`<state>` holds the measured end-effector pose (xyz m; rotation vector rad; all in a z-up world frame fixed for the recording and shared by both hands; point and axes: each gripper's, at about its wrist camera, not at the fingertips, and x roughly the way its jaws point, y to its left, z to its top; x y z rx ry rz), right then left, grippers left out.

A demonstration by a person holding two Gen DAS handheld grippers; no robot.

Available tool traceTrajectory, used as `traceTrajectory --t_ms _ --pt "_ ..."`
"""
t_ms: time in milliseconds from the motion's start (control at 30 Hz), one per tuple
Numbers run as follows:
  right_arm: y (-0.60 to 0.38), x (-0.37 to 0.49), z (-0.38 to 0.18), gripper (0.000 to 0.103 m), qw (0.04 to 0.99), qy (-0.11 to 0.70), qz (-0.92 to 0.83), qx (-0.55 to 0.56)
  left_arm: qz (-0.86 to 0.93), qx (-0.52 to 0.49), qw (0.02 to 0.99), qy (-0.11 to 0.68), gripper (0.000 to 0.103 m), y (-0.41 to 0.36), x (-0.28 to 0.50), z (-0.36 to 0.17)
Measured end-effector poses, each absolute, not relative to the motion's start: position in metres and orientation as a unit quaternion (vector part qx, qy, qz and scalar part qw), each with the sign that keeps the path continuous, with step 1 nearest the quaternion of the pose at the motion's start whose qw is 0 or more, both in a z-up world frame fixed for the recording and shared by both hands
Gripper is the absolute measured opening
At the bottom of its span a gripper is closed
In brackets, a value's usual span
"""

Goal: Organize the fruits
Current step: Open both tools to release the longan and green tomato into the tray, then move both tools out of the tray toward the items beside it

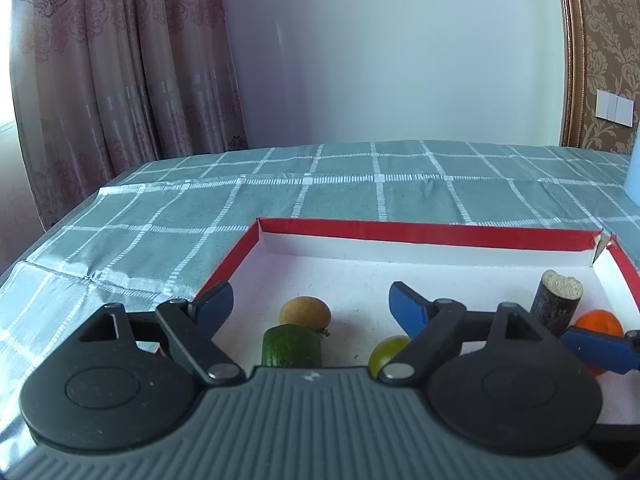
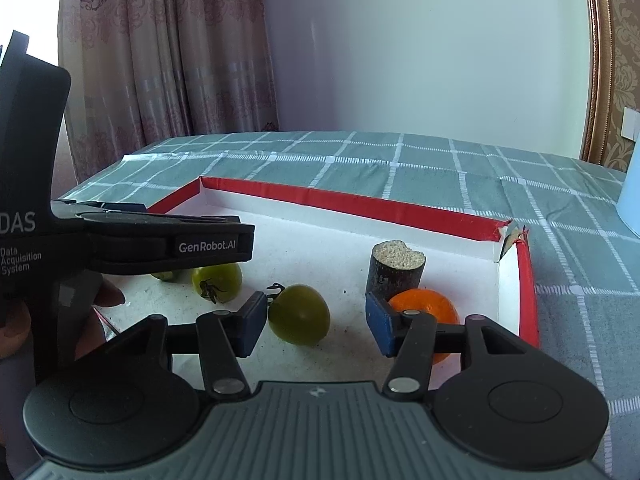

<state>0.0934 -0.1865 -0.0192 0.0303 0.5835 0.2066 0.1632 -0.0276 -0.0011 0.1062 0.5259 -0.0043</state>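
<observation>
Near the tray's right edge, the right gripper gapes wide around a green tomato. It looks smooth, round and squashable; grip its middle gently. The left gripper is wide too, empty.

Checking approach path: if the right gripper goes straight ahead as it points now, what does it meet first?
Probably the green tomato, just ahead between the open right gripper fingers, slightly left of centre. Depth unclear; the sugarcane piece stands farther back.

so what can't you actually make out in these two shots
- Left wrist view: green tomato half hidden behind the left gripper linkage; orange partly hidden by a blue finger.
- Right wrist view: cut green fruit mostly hidden under the other gripper's body; orange's lower half behind the right gripper.
</observation>
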Motion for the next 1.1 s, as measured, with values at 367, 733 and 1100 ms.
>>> traceTrajectory --t_ms 367,733,1100 --pt "-0.187 0.086 -0.019 0.063 0.953 0.281 0.107 0.022 -0.008 0.045 0.969 0.242 0.086 -0.020 0.139 0.003" --pt "-0.189 0.067 -0.014 0.064 0.959 0.263 0.103 0.012 -0.002 0.032 0.972 0.232 0.089 -0.004 0.102 0.006" --pt "-0.194 0.049 -0.007 0.072 0.966 0.240 0.095 0.015 0.000 0.027 0.973 0.230 0.091 0.014 0.065 0.001"
